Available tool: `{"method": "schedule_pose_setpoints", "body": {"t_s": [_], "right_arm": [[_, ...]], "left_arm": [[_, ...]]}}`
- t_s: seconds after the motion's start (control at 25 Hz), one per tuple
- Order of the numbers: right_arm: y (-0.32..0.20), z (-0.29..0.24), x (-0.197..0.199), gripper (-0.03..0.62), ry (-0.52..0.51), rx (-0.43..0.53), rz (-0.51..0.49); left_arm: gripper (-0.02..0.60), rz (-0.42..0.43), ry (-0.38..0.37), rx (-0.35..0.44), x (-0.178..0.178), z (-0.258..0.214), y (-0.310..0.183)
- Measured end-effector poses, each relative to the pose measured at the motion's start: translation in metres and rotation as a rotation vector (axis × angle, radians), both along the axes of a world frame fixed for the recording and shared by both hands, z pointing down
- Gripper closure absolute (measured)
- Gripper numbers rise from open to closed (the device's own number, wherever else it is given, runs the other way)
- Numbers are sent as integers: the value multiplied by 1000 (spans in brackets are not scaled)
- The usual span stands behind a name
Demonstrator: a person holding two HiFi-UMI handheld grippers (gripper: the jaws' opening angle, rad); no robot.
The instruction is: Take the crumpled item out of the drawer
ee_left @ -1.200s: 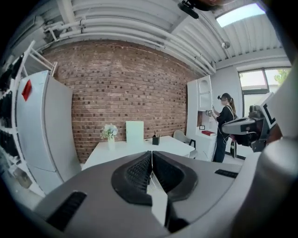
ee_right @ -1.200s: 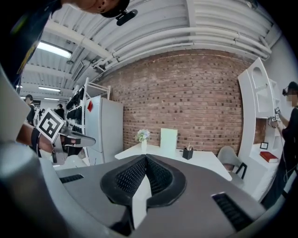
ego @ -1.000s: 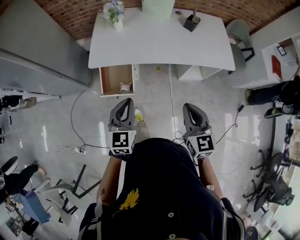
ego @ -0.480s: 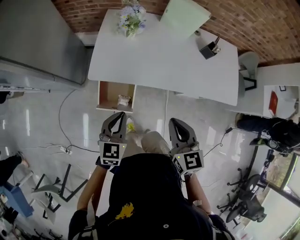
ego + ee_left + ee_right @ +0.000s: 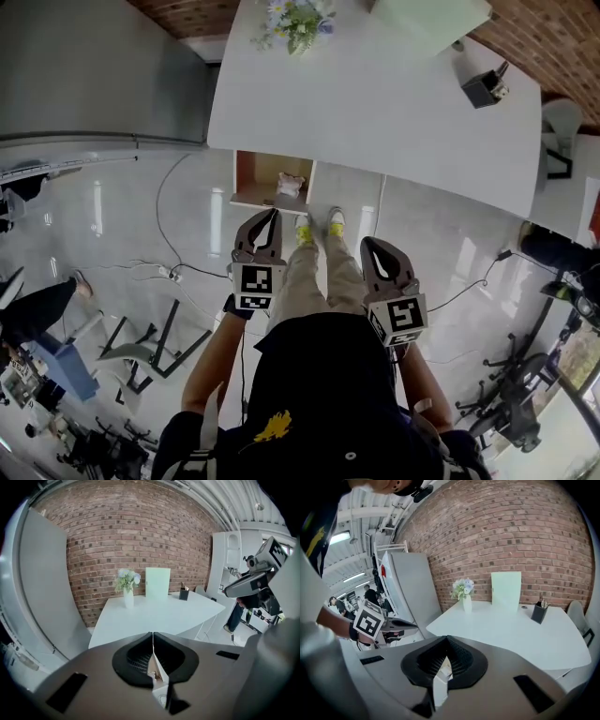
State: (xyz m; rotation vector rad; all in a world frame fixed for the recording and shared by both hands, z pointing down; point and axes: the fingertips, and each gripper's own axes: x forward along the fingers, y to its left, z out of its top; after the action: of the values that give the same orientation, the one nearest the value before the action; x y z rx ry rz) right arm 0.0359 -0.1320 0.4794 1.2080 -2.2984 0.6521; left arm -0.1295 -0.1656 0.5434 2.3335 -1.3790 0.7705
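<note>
Top-down look at a person (image 5: 319, 394) standing on a pale floor (image 5: 122, 216), facing a white table (image 5: 375, 103).

Far left, at 10 o'clock, is a grey cabinet (image 5: 94, 75). Next comes the drawer (image 5: 255, 171), open under the table's left end. The crumpled item (image 5: 290, 184) lies inside it, toward the right side, w/ nothing touching it.

The L gripper (image 5: 273, 217) hangs just at 6 o'clock of the drawer front, tips aimed to 12, apart from the item. Its own view shows the jaws pressed together tip to tip, w/ nothing gripped. The table lies ahead of them, and the other gripper shows at 3 o'clock.

The person's shoes (image 5: 335, 222) sit between the two grippers' tips, at 5 o'clock of the drawer.

The R gripper (image 5: 367, 244) is at 4 o'clock of the L one and near it, also aimed to 12. Its view shows the jaws closed on each other, empty.

On the table are flowers (image 5: 296, 17) at 12 o'clock, a green board (image 5: 433, 17) at 1 and a pen holder (image 5: 485, 87) at 2. Far right, at 4 o'clock, stand dark chairs (image 5: 525, 380).
</note>
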Motion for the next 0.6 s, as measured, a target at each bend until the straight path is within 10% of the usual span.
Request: {"method": "schedule_pose_setpoints", "body": {"t_s": [0.6], "right_arm": [[-40, 236, -26, 567, 74, -136, 22]], "left_arm": [[551, -60, -62, -275, -16, 251, -10]]}}
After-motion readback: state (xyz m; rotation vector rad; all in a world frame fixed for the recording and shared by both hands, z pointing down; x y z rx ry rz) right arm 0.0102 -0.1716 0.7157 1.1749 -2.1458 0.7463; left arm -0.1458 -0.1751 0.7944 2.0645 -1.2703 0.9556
